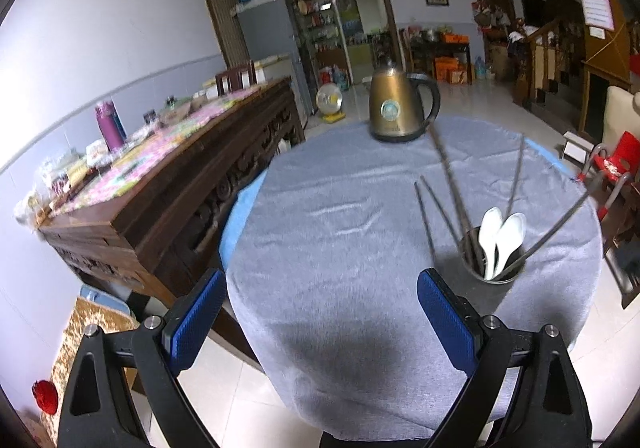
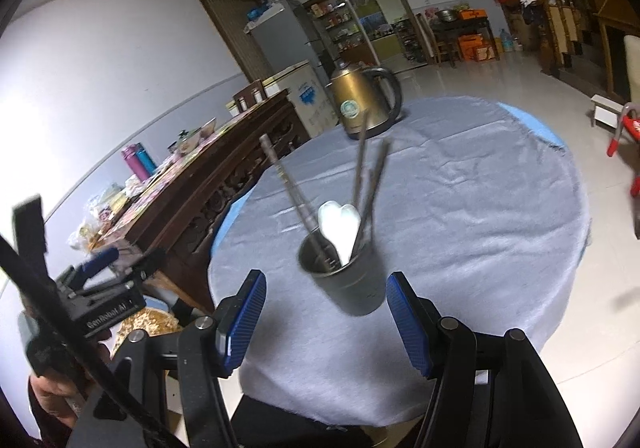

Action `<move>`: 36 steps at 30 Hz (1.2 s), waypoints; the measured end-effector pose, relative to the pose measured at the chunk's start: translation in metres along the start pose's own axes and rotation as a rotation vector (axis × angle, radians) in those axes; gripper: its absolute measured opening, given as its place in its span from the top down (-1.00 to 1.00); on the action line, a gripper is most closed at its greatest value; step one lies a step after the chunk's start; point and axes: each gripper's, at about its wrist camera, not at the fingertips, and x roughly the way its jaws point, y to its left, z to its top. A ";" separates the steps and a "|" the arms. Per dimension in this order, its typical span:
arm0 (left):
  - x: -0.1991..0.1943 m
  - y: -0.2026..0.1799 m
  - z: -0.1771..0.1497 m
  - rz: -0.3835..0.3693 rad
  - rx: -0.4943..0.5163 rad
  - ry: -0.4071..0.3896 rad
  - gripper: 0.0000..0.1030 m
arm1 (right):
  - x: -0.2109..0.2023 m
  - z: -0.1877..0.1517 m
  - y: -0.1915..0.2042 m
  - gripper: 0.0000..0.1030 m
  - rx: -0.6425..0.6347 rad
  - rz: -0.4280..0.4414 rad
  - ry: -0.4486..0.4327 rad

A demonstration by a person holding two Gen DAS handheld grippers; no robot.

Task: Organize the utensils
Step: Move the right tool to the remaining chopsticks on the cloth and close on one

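A dark metal cup (image 2: 352, 284) stands on the grey-clothed round table (image 2: 480, 207). It holds two white spoons (image 2: 340, 226) and several metal chopsticks (image 2: 362, 167). My right gripper (image 2: 326, 322) is open, its blue pads on either side of the cup's near side, not touching it. In the left wrist view the cup (image 1: 494, 260) with spoons (image 1: 500, 240) and chopsticks (image 1: 452, 175) sits to the right ahead. My left gripper (image 1: 320, 318) is open and empty over the table's near edge.
A gold electric kettle (image 1: 400, 103) stands at the table's far side. A long dark wooden sideboard (image 1: 160, 183) with bottles and packets runs along the left. A red chair (image 1: 616, 163) is at the right. The left gripper (image 2: 100, 280) shows at left in the right wrist view.
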 end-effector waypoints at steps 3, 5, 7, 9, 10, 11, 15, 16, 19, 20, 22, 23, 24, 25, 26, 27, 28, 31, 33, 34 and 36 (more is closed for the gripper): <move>0.024 0.008 0.001 -0.004 -0.025 0.057 -0.87 | -0.005 0.015 -0.018 -0.29 0.019 -0.035 -0.024; 0.041 0.015 0.003 -0.001 -0.047 0.090 -0.87 | -0.009 0.029 -0.035 -0.29 0.038 -0.066 -0.045; 0.058 0.022 0.005 0.007 -0.069 0.118 -0.87 | -0.011 0.042 -0.050 -0.29 0.055 -0.096 -0.067; 0.081 0.030 0.008 0.018 -0.091 0.157 -0.87 | -0.009 0.061 -0.072 -0.33 0.089 -0.117 -0.083; 0.094 0.033 0.009 0.021 -0.104 0.179 -0.87 | -0.006 0.069 -0.081 -0.34 0.101 -0.128 -0.085; 0.103 0.035 0.011 0.021 -0.113 0.196 -0.87 | -0.001 0.077 -0.089 -0.34 0.106 -0.142 -0.085; 0.149 0.035 0.018 -0.001 -0.142 0.274 -0.87 | 0.050 0.115 -0.118 -0.34 0.072 -0.177 -0.011; 0.156 0.034 0.020 -0.007 -0.143 0.284 -0.87 | 0.063 0.120 -0.123 -0.34 0.065 -0.174 0.013; 0.182 0.022 0.026 -0.026 -0.122 0.303 -0.87 | 0.126 0.142 -0.136 -0.34 0.040 -0.135 0.129; 0.189 0.019 0.027 -0.031 -0.113 0.309 -0.87 | 0.152 0.149 -0.138 -0.33 0.033 -0.121 0.174; 0.205 0.011 0.030 -0.043 -0.094 0.322 -0.87 | 0.195 0.158 -0.137 -0.29 0.009 -0.087 0.251; 0.211 0.009 0.031 -0.046 -0.087 0.326 -0.87 | 0.216 0.161 -0.135 -0.29 -0.004 -0.071 0.280; 0.219 0.006 0.033 -0.047 -0.079 0.333 -0.87 | 0.243 0.166 -0.131 -0.29 -0.024 -0.050 0.319; 0.224 0.004 0.034 -0.047 -0.076 0.337 -0.87 | 0.259 0.167 -0.128 -0.25 -0.037 -0.040 0.344; 0.230 0.003 0.035 -0.050 -0.074 0.341 -0.87 | 0.283 0.170 -0.123 -0.21 -0.052 -0.030 0.377; 0.236 0.002 0.037 -0.055 -0.074 0.343 -0.87 | 0.305 0.171 -0.118 -0.19 -0.059 -0.014 0.408; 0.240 0.002 0.039 -0.060 -0.073 0.343 -0.87 | 0.319 0.170 -0.115 -0.14 -0.063 -0.004 0.427; 0.252 -0.001 0.045 -0.063 -0.053 0.333 -0.87 | 0.368 0.172 -0.101 -0.05 -0.078 0.023 0.486; 0.259 -0.002 0.048 -0.062 -0.041 0.323 -0.87 | 0.397 0.171 -0.088 0.04 -0.119 0.001 0.524; 0.262 -0.002 0.050 -0.066 -0.036 0.319 -0.87 | 0.405 0.171 -0.084 0.11 -0.131 -0.003 0.536; 0.269 -0.003 0.054 -0.080 -0.033 0.318 -0.87 | 0.422 0.169 -0.074 0.22 -0.164 -0.009 0.560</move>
